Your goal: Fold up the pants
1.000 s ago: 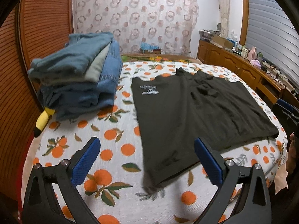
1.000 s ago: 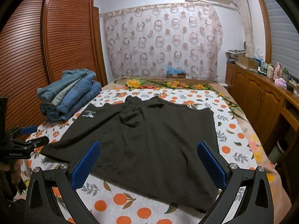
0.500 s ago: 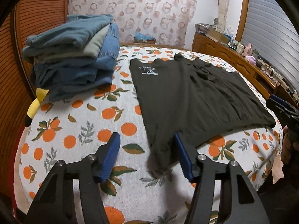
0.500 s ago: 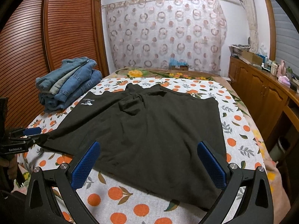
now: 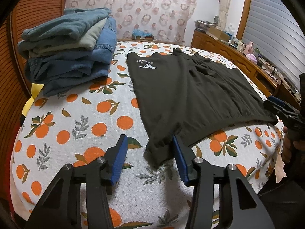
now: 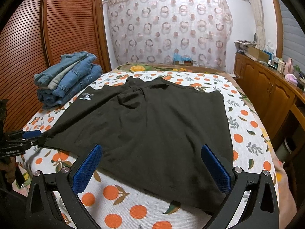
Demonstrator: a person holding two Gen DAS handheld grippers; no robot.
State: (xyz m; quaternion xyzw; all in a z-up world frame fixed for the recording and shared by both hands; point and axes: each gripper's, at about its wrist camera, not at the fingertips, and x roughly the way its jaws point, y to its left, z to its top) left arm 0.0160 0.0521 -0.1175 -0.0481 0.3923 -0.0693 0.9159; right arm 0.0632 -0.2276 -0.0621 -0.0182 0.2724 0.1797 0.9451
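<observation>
My left fingers (image 5: 150,154) are closing round the near corner of the dark fabric pants (image 5: 190,95) (not yet pinched); my right fingers (image 6: 152,168) stay spread above the hem just ahead.

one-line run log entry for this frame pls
stage: grasp pants corner | left gripper: closing, near corner of black pants between jaws | right gripper: open over near hem | jeans stack: untouched

A stack of folded jeans (image 5: 70,51) sits at the bed's far left corner on the orange-print sheet (image 5: 63,133). A ring-patterned curtain (image 6: 169,28) hangs behind; a cluttered wooden cabinet (image 6: 266,87) lines the right wall.
</observation>
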